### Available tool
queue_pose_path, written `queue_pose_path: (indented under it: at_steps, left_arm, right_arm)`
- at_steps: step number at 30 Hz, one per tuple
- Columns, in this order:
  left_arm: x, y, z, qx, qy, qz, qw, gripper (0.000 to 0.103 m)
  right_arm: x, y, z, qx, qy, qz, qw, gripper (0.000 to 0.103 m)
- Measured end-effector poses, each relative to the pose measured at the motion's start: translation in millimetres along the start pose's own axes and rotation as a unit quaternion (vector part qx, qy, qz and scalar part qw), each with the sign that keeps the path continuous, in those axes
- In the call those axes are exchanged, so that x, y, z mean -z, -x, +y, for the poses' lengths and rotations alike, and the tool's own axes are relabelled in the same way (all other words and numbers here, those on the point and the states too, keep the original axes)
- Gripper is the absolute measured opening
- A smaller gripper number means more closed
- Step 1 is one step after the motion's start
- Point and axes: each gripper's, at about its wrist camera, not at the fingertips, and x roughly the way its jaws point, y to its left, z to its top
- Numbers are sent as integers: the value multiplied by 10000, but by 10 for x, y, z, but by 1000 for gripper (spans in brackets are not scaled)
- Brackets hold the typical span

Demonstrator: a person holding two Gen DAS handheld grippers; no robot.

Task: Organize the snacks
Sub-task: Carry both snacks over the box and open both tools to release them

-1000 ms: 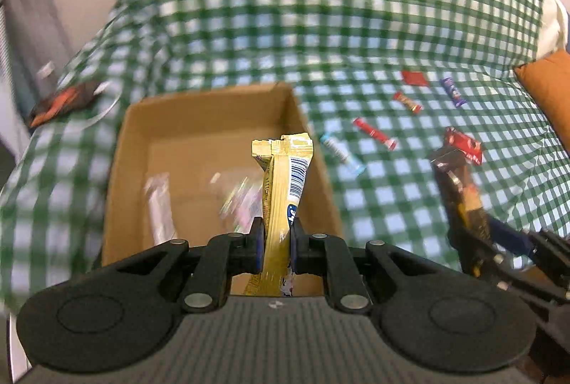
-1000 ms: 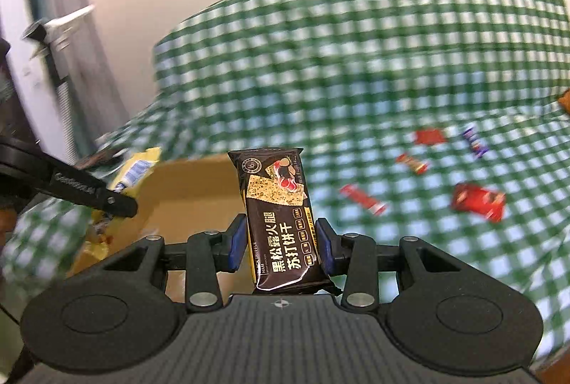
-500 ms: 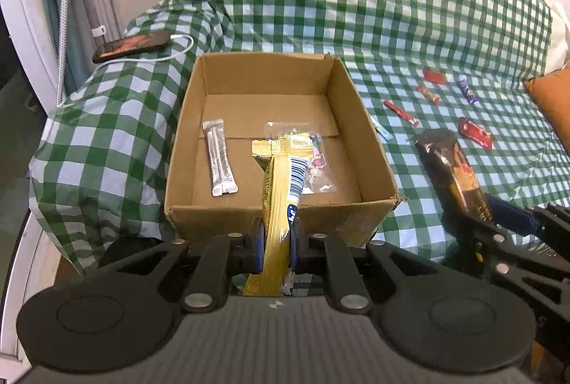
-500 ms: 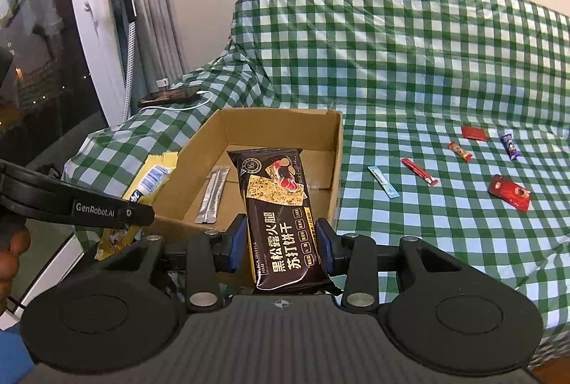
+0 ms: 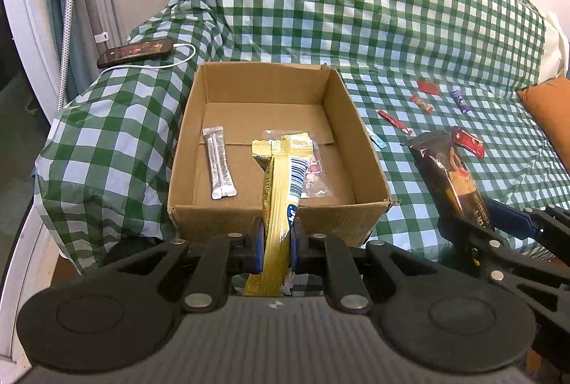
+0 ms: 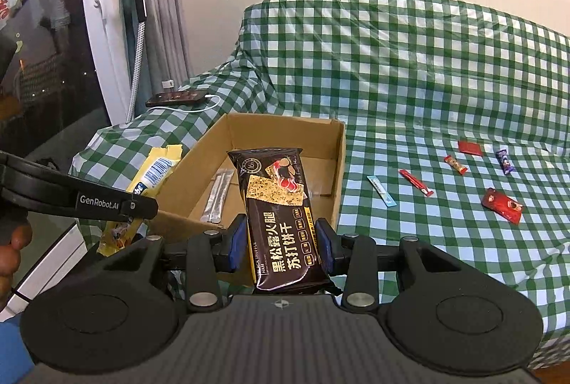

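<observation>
My left gripper (image 5: 277, 241) is shut on a yellow snack packet (image 5: 281, 184), held upright just in front of the cardboard box (image 5: 278, 220). My right gripper (image 6: 281, 246) is shut on a black cracker packet (image 6: 281, 213), held upright to the right of the box's (image 6: 340, 170) near corner. The cracker packet also shows in the left wrist view (image 5: 450, 177). The yellow packet shows at left in the right wrist view (image 6: 153, 173). Inside the box lie a silver stick sachet (image 5: 219, 166) and a clear bag of sweets (image 5: 315, 177).
Several small snacks lie on the green checked cover right of the box: a red packet (image 6: 502, 205), a red stick (image 6: 415, 182), a blue stick (image 6: 381, 190), a purple sweet (image 6: 506, 162). A phone on a cable (image 5: 137, 52) lies left. An orange cushion (image 5: 548, 106) is at far right.
Both grippers have pulled back and up from the box with their packets still held. The view has gone from blurred to sharp, and the whole box now shows.
</observation>
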Motion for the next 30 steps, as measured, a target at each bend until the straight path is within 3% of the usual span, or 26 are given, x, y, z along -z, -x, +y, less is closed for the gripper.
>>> queue_pose_path:
  at_steps: [16,30]
  left_arm:
    - [-63,-234,84,8,102,199,9997,15]
    - [-448,-590,361,-88,341,176,9992,15]
  right_arm:
    - [12,-222,-32,-4,54,349,9994,43]
    - [-269,-634,-182,165,27,507,9986,43]
